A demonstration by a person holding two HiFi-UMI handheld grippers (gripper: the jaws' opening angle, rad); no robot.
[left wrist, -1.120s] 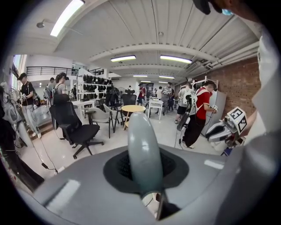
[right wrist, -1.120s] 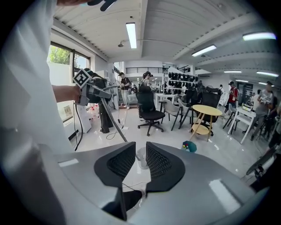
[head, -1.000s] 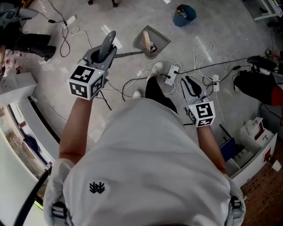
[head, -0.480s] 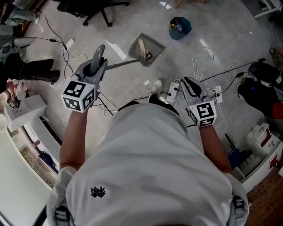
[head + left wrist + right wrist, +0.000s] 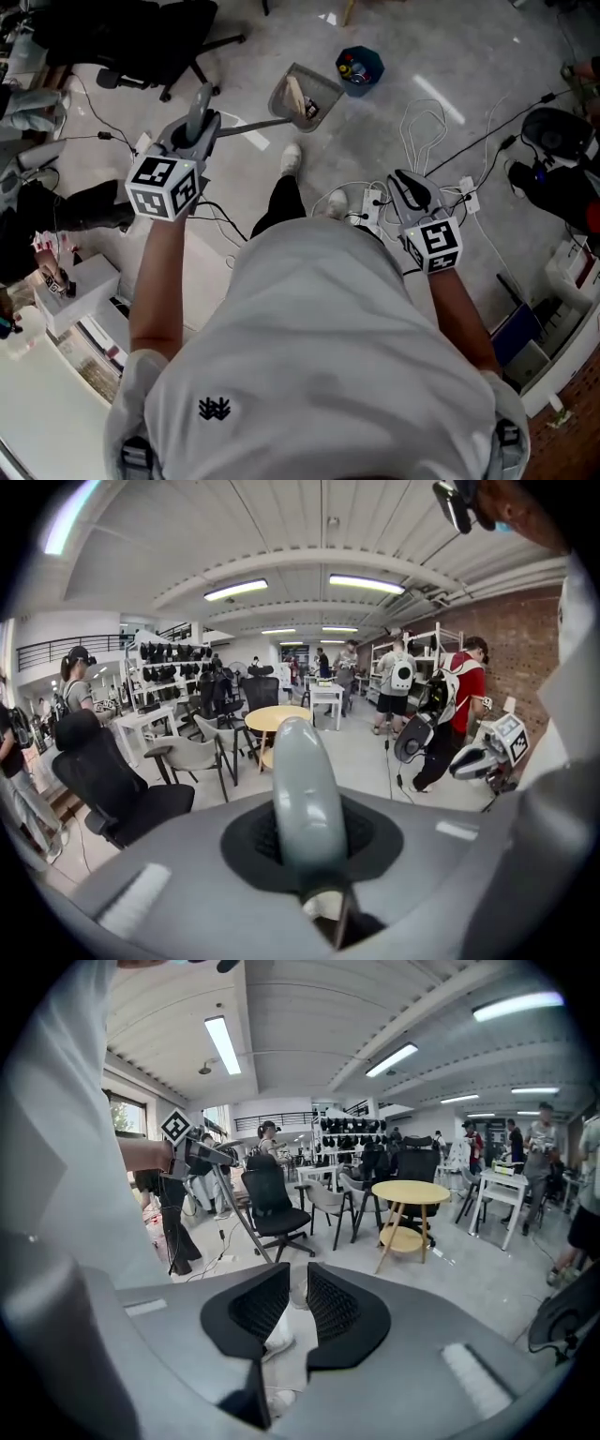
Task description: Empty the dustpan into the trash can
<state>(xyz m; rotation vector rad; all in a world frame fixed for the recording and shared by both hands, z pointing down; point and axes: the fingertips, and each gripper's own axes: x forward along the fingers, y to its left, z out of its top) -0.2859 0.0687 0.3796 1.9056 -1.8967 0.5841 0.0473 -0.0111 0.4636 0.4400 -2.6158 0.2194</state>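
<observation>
A grey dustpan (image 5: 302, 97) with bits of rubbish in it hangs level over the floor on a long thin shaft. My left gripper (image 5: 199, 128) is shut on the dustpan handle (image 5: 302, 797), whose rounded grey grip stands up between the jaws. A small blue trash can (image 5: 360, 67) holding some coloured scraps stands on the floor just right of the pan, beyond it. My right gripper (image 5: 411, 191) hangs at the person's right side, shut, with nothing in it (image 5: 298, 1299); only a shoe and floor show past its pads.
Cables and white power strips (image 5: 367, 202) trail over the floor ahead of the right gripper. A black office chair (image 5: 141, 37) stands at the upper left, a black bag (image 5: 561, 141) at the right, white shelving (image 5: 80, 300) at the left. The person's shoe (image 5: 290, 158) steps forward.
The person has walked forward. The left gripper has carried the dustpan closer to the blue trash can, which now lies right beside the pan. The right gripper stays shut at the side.
</observation>
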